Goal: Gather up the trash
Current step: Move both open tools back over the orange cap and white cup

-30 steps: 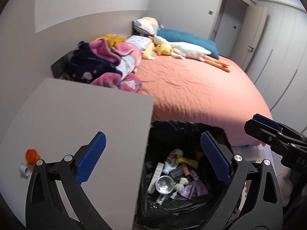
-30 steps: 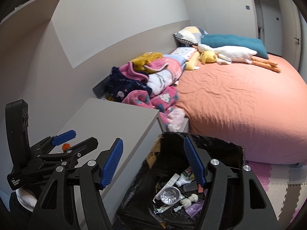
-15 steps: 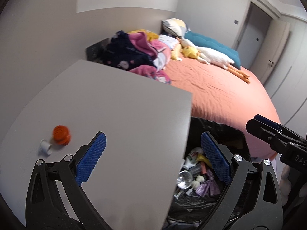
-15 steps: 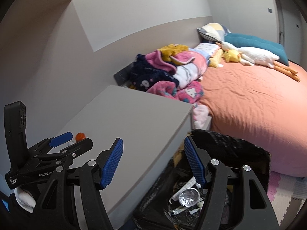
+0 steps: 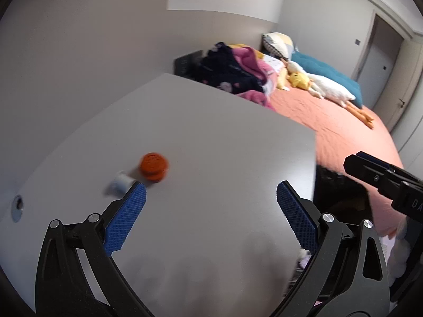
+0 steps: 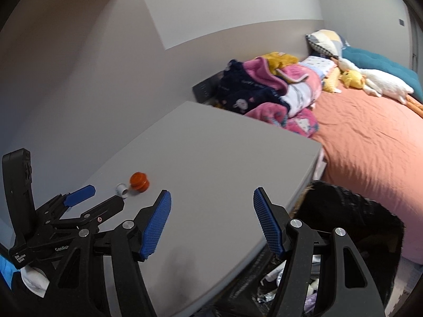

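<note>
Grey tabletop | orange cap just beyond left hand-held gripper | jaws apart

The left wrist view looks down and forward over the grey tabletop from close above, its own blue-padded fingers framing the bottom edge. An orange cap lies near at 10 o'clock, the bed far off at 2 o'clock, and the right gripper enters at 3 o'clock.

The right wrist view sits further right and a little further back, facing the same way. It shares the tabletop, the orange cap at 9 o'clock and the bed at 2 o'clock, shows the left gripper at 8 o'clock, and looks down into the black trash bag at 4 o'clock.
</note>
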### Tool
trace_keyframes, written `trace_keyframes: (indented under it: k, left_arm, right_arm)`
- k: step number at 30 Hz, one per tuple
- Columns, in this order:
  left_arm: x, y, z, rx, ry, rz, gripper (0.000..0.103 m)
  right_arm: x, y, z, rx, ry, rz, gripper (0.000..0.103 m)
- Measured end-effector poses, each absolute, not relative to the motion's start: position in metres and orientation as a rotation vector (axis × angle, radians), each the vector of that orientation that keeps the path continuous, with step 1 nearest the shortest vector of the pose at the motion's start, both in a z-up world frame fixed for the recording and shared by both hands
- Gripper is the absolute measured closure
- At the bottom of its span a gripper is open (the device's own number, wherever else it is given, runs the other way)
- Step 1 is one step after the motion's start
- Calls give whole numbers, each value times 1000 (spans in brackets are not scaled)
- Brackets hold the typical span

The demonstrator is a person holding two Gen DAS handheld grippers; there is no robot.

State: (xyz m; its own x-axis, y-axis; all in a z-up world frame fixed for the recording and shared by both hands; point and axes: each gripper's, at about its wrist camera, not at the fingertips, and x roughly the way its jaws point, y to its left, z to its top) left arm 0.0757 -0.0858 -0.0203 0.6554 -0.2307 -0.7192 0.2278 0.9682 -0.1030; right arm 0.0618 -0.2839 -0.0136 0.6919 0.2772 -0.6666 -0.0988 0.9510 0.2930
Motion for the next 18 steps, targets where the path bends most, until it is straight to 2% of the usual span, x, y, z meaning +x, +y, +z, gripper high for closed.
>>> trace_keyframes:
  k: [2, 11, 18]
  left_arm:
    - [75, -76, -24, -6, 820, -238, 9]
    - [77, -32, -41, -26, 854, -168, 27]
    - [91, -8, -58, -41, 895, -129, 31]
  right_arm:
    - [66, -275, -16, 241, 791, 232, 40]
    - [84, -236, -28, 222, 838, 291, 51]
    - [101, -209, -39, 217, 880, 320, 52]
